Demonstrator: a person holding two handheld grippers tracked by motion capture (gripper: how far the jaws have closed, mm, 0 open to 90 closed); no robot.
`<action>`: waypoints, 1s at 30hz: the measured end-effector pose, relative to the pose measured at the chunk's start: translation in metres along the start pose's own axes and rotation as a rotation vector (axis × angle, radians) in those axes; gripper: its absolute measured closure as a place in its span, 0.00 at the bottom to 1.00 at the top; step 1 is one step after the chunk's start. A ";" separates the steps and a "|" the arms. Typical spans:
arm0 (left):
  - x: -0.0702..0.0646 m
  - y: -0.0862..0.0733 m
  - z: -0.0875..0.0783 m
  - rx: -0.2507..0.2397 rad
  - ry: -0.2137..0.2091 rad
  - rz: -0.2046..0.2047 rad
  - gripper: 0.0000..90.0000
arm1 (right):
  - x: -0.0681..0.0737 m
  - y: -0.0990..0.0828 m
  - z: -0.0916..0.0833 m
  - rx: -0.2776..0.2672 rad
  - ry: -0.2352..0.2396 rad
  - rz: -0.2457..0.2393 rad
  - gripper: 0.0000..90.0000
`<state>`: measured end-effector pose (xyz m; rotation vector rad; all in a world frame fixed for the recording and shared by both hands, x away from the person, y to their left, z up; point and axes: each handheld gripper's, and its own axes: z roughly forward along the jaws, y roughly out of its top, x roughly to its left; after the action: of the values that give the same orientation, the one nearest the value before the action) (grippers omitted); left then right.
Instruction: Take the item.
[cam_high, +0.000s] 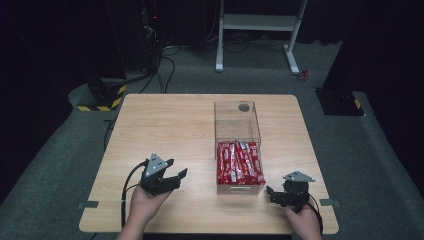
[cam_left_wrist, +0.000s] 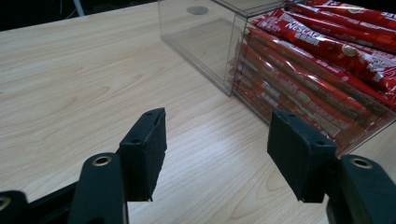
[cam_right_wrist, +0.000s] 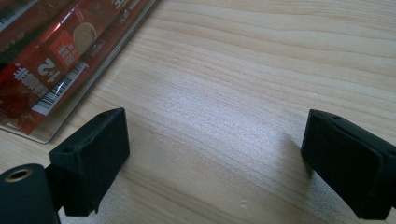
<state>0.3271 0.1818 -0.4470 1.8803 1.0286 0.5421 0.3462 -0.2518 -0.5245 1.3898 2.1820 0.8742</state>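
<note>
A clear plastic box (cam_high: 238, 129) stands right of the table's middle. Its near compartment is packed with red sachets (cam_high: 239, 162); the far compartment (cam_high: 237, 117) holds just a small grey disc (cam_high: 244, 107). My left gripper (cam_high: 176, 169) hovers left of the box, open, with nothing between its jaws. In the left gripper view the gripper (cam_left_wrist: 217, 149) points toward the box wall and the sachets (cam_left_wrist: 327, 60). My right gripper (cam_high: 271, 194) rests low by the box's near right corner, open and empty. The right gripper view shows the gripper (cam_right_wrist: 215, 154) over bare wood, the sachets (cam_right_wrist: 51, 60) at upper left.
The wooden table (cam_high: 165, 125) has bare surface left of and behind the box. On the floor beyond it stand a white frame (cam_high: 257, 25), a yellow-and-black striped base (cam_high: 102, 95) with cables, and a black base (cam_high: 340, 102) at the right.
</note>
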 end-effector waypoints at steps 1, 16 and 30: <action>-0.001 0.001 0.001 -0.004 -0.004 0.001 0.42 | 0.000 0.000 0.000 0.000 0.000 0.000 0.08; -0.014 0.011 -0.001 -0.028 -0.030 0.023 0.42 | 0.000 0.000 0.000 0.000 0.000 -0.001 0.08; -0.026 0.024 0.002 -0.048 -0.053 0.015 0.42 | 0.000 0.000 0.000 0.000 0.001 -0.001 0.08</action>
<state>0.3242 0.1534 -0.4264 1.8515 0.9593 0.5187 0.3463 -0.2518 -0.5245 1.3889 2.1826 0.8746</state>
